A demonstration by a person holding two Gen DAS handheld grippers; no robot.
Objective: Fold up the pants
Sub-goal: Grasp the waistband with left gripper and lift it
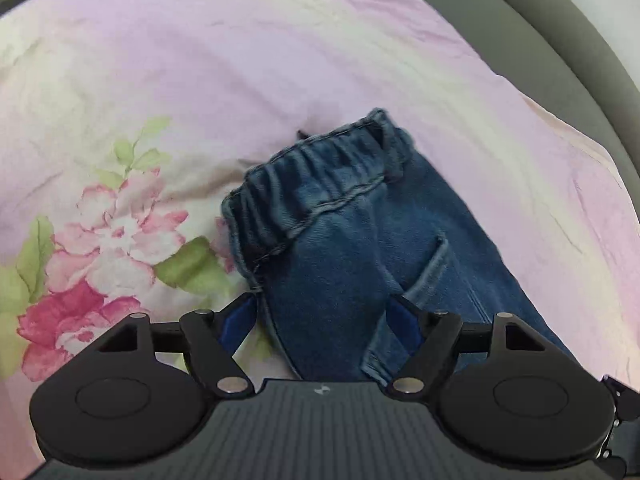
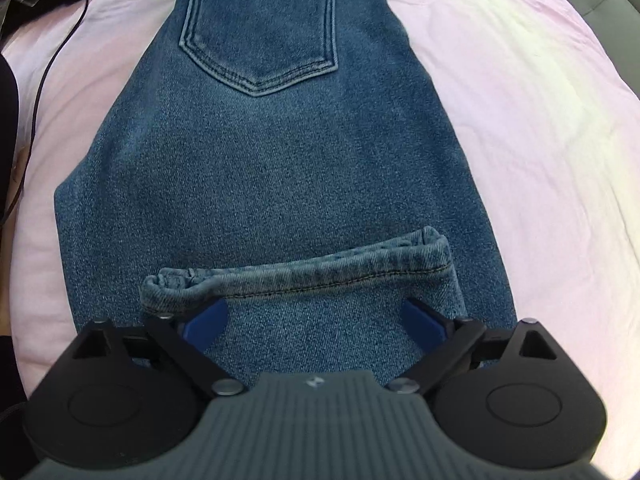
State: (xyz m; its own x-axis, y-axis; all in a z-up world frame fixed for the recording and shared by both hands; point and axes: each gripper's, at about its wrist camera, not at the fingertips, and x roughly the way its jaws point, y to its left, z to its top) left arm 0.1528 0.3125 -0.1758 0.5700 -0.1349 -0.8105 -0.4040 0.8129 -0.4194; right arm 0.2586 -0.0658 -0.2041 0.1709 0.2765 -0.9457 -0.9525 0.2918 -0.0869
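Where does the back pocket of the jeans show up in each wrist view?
Left wrist: the back pocket sits right of centre, seen edge-on, just beyond the open left gripper.
Right wrist: the pocket is at top centre, facing the camera.
Shared landmark: the pink bedsheet under the jeans.

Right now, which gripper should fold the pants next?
Probably the right gripper. It is open right over the leg hem, which already lies on the pants. The left gripper, also open, sits near the waistband.

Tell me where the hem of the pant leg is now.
In the right wrist view, the hem lies low in the middle, on the jeans, just beyond the open right gripper.
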